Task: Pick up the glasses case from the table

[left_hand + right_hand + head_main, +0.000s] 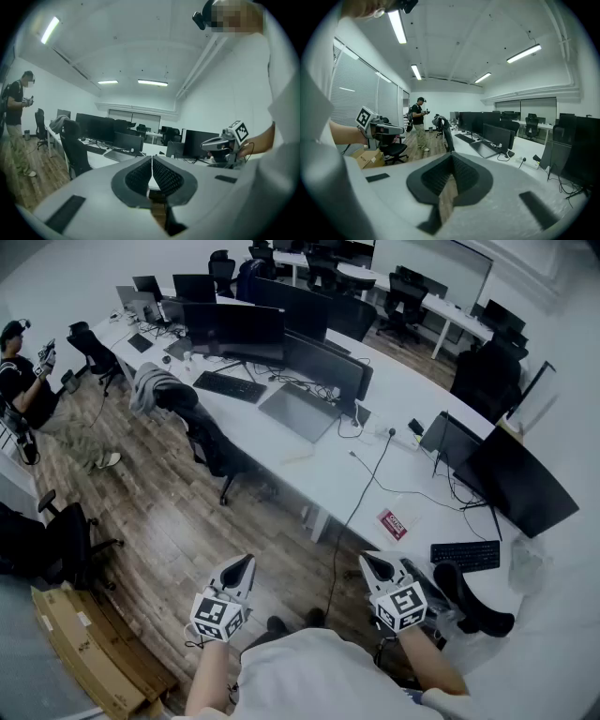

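Head view: the glasses case (473, 604) is taken to be the dark oblong thing lying near the edge of the white table (375, 474), at 4 o'clock in the frame. That identity is judged, not certain. It is found just beside the right gripper (372, 564), at about that gripper's 4 o'clock, and no grip on it is seen. A keyboard (466, 556) is placed at the case's 12 o'clock and a red-and-white packet (392, 523) at its 10 o'clock, both apart from it, so the case is left easy to reach.

Right gripper view: the jaws are seen closed together with nothing between the pads, and the case is not in shot. The left gripper (246, 564) is also held with its jaws together and empty. It is carried over the wooden floor (169, 521) at 7 o'clock, well apart from the table.

Both grippers are pointed forward and slightly down, probably because no approach has been started. The right one is judged the likelier to be used, being nearer. Its jaws would need to be opened and turned toward the case first.

A person (23, 381) is seen standing at 10 o'clock, far off.
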`<state>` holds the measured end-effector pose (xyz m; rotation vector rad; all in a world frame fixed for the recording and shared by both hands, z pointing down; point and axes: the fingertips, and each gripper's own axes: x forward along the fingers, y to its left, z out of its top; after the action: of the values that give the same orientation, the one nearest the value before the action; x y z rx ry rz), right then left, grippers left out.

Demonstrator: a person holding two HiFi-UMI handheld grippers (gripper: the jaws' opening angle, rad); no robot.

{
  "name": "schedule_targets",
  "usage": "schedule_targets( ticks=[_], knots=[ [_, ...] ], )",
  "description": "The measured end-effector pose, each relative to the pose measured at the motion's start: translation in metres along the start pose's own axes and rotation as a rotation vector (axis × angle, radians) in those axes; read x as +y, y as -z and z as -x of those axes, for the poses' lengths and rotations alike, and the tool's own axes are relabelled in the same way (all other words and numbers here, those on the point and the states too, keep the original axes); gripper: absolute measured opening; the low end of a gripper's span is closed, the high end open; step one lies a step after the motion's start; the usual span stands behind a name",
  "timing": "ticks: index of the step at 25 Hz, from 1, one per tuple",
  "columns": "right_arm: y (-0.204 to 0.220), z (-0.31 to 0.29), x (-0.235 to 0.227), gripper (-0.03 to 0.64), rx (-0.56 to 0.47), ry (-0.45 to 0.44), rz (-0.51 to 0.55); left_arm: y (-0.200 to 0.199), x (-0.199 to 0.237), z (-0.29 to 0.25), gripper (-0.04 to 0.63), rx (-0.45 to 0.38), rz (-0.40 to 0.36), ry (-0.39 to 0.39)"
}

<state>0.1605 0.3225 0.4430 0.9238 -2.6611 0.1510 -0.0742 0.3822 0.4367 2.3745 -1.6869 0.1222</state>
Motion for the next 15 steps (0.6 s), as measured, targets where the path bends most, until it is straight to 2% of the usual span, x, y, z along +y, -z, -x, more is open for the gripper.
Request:
schedule_targets(
  ticks=[15],
  knots=[
    [0.003,-0.010,-0.019,-0.005,-0.006,-0.026,-0.012,0.002,-0.005,-0.023,0.009,0.008,0.005,-0.016]
  ],
)
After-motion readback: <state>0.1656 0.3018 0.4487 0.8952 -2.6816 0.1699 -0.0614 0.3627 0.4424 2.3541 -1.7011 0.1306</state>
